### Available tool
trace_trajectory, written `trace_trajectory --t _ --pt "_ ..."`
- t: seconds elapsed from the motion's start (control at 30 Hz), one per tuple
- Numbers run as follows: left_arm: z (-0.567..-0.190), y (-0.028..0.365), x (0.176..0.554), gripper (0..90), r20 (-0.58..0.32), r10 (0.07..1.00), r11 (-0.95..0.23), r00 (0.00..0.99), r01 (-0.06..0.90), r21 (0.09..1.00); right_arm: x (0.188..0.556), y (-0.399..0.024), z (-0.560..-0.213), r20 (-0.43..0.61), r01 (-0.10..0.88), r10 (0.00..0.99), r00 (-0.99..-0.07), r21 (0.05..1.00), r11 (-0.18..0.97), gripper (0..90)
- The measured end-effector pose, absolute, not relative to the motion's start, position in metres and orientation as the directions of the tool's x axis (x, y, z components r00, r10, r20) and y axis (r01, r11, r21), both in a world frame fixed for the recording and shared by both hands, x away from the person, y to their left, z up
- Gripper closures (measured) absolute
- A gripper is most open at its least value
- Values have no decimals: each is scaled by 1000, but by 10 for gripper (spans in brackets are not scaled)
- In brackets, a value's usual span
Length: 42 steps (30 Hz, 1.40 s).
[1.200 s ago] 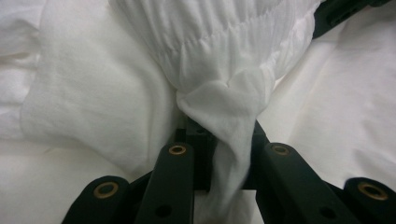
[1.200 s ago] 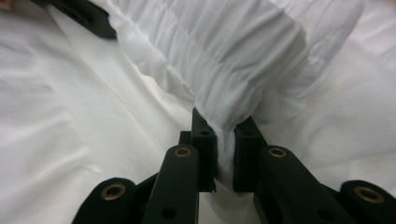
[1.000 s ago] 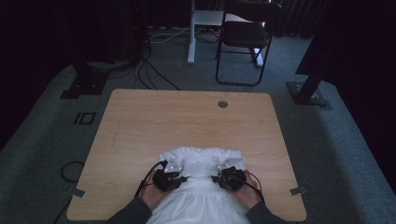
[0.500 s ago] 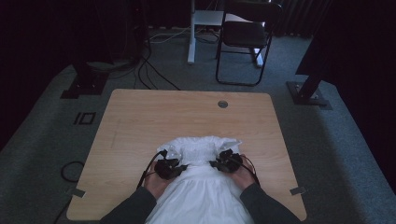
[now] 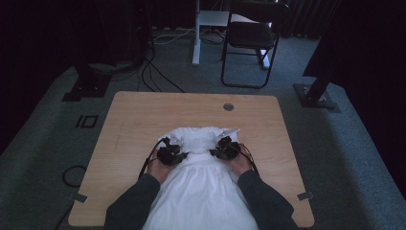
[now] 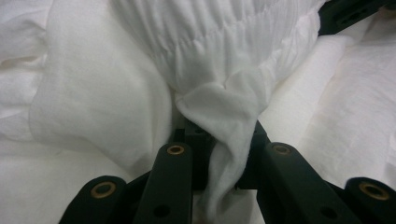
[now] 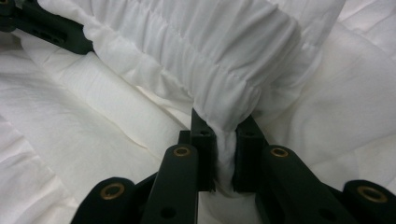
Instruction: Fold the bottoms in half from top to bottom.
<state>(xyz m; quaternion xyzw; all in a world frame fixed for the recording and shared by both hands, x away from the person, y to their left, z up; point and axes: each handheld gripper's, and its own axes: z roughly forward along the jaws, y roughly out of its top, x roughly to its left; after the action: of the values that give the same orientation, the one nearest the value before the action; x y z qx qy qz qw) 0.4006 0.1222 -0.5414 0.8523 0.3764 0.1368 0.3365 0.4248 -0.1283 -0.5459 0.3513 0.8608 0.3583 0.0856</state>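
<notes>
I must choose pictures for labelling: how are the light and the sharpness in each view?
High view: dim, dark surroundings, the white garment brightest. Left gripper view: bright cloth, smocked band sharp, near jaws soft. Right gripper view: evenly lit, gathered band sharp, foreground slightly blurred.

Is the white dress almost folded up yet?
Not yet. Done: the white dress lies spread on the table. In hand: the left tool and right tool each pinch the gathered top, lifted into a fold over the skirt. Left, probably: laying that fold flat and folding the long skirt, which hangs off the near table edge.
</notes>
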Motion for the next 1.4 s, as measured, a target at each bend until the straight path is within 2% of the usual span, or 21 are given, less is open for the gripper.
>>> trace_trajectory --t 0.27,0.5,0.6,0.73,0.87,0.9,1.03,1.13,1.23,1.4 --pt "-536 118 443 795 34 745 -527 667 556 643 462 -120 -543 113 582 709 -696 667 466 807" --pt "-534 111 467 795 53 776 -512 628 580 634 487 -114 -540 103 623 758 -644 646 441 808" --pt "-532 109 474 799 34 795 -489 605 607 626 491 -112 -539 93 621 766 -636 650 437 814" --pt "-527 113 473 810 2 794 -470 608 612 636 495 -124 -539 203 655 753 -626 662 365 824" --pt "-515 116 467 826 -21 793 -441 609 597 670 485 -128 -531 214 628 740 -637 701 338 829" --pt "-500 119 457 826 -43 782 -410 622 565 716 480 -130 -526 213 611 734 -645 720 328 830" --pt "-460 123 432 835 -65 754 -346 654 479 807 451 -141 -482 112 482 712 -693 806 343 831" --pt "-429 124 411 833 -44 726 -328 686 402 855 432 -149 -445 55 392 696 -716 857 335 831" --pt "-405 126 391 833 -31 703 -314 710 350 883 412 -154 -415 5 319 673 -739 883 343 831" --pt "-398 129 358 829 5 661 -363 750 314 877 382 -159 -402 -21 277 634 -773 888 367 831"
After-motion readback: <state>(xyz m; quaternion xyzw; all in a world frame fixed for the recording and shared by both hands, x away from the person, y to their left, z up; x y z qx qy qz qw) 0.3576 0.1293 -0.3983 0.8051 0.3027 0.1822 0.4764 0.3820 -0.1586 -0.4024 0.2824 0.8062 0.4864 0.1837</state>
